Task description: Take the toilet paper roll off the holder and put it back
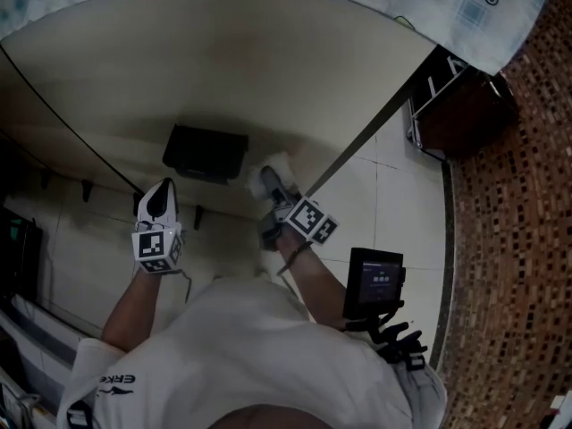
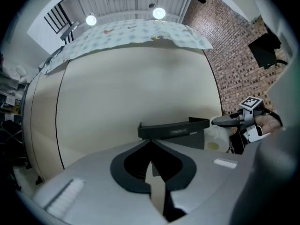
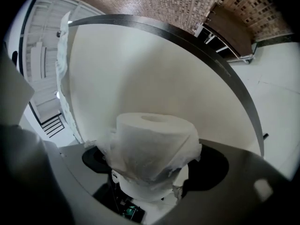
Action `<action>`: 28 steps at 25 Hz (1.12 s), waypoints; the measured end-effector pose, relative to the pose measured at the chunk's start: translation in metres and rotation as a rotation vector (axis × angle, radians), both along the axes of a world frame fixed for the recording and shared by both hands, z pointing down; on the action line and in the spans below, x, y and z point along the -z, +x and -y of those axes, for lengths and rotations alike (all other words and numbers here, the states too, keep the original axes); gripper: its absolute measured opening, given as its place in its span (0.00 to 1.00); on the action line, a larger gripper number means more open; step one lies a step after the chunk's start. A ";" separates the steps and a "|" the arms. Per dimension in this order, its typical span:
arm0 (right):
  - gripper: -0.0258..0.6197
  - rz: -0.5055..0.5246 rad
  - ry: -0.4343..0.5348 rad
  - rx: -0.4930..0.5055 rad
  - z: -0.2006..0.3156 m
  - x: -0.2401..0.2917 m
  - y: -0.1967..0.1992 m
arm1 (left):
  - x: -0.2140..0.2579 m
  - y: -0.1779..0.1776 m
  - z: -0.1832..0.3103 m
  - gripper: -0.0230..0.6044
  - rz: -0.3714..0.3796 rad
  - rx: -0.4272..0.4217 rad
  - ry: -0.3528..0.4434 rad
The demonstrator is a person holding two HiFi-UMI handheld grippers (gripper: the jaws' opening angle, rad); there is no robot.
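While left hand-held gripper (image 2: 151, 141) sits clenched, nothing between jaws, low before black holder (image 1: 206, 153) on cream wall (image 1: 179, 70), right hand-held gripper (image 1: 271, 184) grasps toilet paper roll (image 3: 152, 144). Roll off holder, just beside its right end; head view dim, so possibly not touching. Loose sheet drapes roll's front. Core hole faces up in right gripper view.

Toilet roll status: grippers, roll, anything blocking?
Left gripper shut, empty. Right gripper shut on toilet paper roll, off the black holder, beside its right end. Nothing seen between them.
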State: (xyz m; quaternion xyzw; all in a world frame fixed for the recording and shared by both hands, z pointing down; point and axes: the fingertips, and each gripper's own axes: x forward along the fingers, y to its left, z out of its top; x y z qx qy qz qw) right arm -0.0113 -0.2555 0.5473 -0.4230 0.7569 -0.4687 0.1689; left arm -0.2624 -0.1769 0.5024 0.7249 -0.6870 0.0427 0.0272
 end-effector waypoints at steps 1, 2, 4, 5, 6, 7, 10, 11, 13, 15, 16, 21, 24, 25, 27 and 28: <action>0.74 0.010 -0.008 0.001 0.000 -0.002 -0.002 | -0.004 -0.002 0.001 0.04 -0.001 -0.003 -0.010; 0.74 0.019 -0.014 0.001 0.000 -0.004 -0.005 | -0.008 -0.003 0.001 0.04 -0.003 -0.005 -0.022; 0.74 0.033 -0.025 -0.001 0.001 -0.007 -0.009 | -0.016 -0.007 0.003 0.04 -0.001 -0.010 -0.042; 0.74 0.041 -0.030 -0.003 0.001 -0.009 -0.011 | -0.019 -0.009 0.004 0.04 0.002 -0.013 -0.051; 0.74 0.049 -0.036 -0.006 0.001 -0.010 -0.012 | -0.022 -0.011 0.006 0.04 0.007 -0.017 -0.061; 0.74 0.056 -0.041 -0.010 0.001 -0.011 -0.014 | -0.025 -0.012 0.007 0.04 0.013 -0.025 -0.070; 0.74 0.074 -0.055 -0.029 0.001 -0.016 -0.018 | -0.038 -0.015 0.013 0.04 0.044 -0.077 -0.100; 0.74 0.077 -0.058 -0.035 0.001 -0.019 -0.020 | -0.043 -0.016 0.015 0.04 0.053 -0.100 -0.110; 0.74 0.081 -0.061 -0.044 0.002 -0.023 -0.022 | -0.055 -0.018 0.021 0.04 0.050 -0.151 -0.140; 0.74 0.084 -0.064 -0.051 0.004 -0.025 -0.023 | -0.069 -0.014 0.025 0.04 0.033 -0.216 -0.184; 0.74 0.086 -0.065 -0.055 0.004 -0.026 -0.022 | -0.074 -0.010 0.027 0.06 0.031 -0.257 -0.210; 0.74 0.106 -0.082 -0.086 0.004 -0.032 -0.018 | -0.103 0.012 0.033 0.30 0.117 -0.452 -0.324; 0.74 0.131 -0.097 -0.101 0.004 -0.035 -0.016 | -0.109 0.021 0.038 0.34 0.161 -0.512 -0.345; 0.74 0.140 -0.101 -0.102 0.004 -0.036 -0.016 | -0.108 0.025 0.039 0.34 0.167 -0.522 -0.351; 0.74 0.155 -0.105 -0.103 0.004 -0.037 -0.016 | -0.106 0.030 0.043 0.34 0.176 -0.540 -0.355; 0.74 0.162 -0.107 -0.105 0.004 -0.037 -0.017 | -0.105 0.031 0.044 0.34 0.178 -0.549 -0.355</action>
